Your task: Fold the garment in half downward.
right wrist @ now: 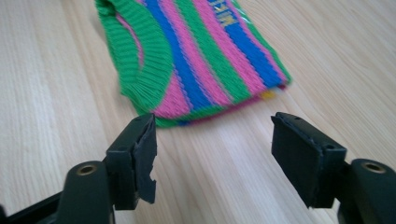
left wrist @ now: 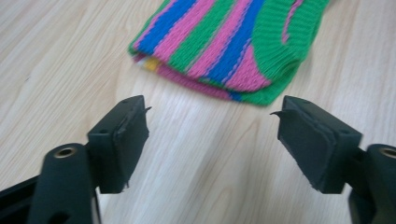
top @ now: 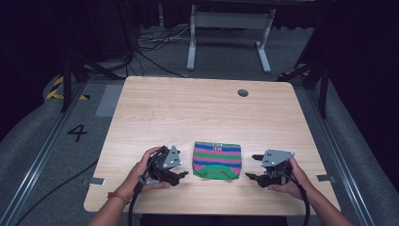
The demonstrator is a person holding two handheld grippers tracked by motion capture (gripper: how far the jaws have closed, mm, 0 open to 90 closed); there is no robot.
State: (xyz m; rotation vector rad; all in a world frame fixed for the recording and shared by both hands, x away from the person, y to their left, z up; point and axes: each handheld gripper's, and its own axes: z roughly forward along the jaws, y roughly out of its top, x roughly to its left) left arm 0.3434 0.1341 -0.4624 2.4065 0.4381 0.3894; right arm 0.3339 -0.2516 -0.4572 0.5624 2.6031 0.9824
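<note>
My left gripper [top: 181, 174] hangs near the front edge of the desk [top: 188, 108], just left of the striped knit piece [top: 217, 160]; its fingers [left wrist: 122, 140] stand well apart with nothing between them, bare wood showing in the gap; my left hand [top: 146, 172] grips its body. My right gripper [top: 254, 167] sits just right of the knit, its fingers [right wrist: 140, 154] also spread wide and holding nothing, my right hand [top: 287, 181] behind it. The knit lies flat on the desk between the two grippers, close to the front edge and apart from both; it is folded, with bands of green, pink and blue, and a green ribbed cuff turned towards the front edge. In the right gripper view a small patch of yellow lettering [right wrist: 227, 14] sits on a blue band near the far end; I cannot read it; a yellow tag peeps from under the fold in the left gripper view. Near the desk's back edge is a round grommet hole [top: 243, 92]; on the floor to the left, a "4" [top: 77, 133] is marked.
</note>
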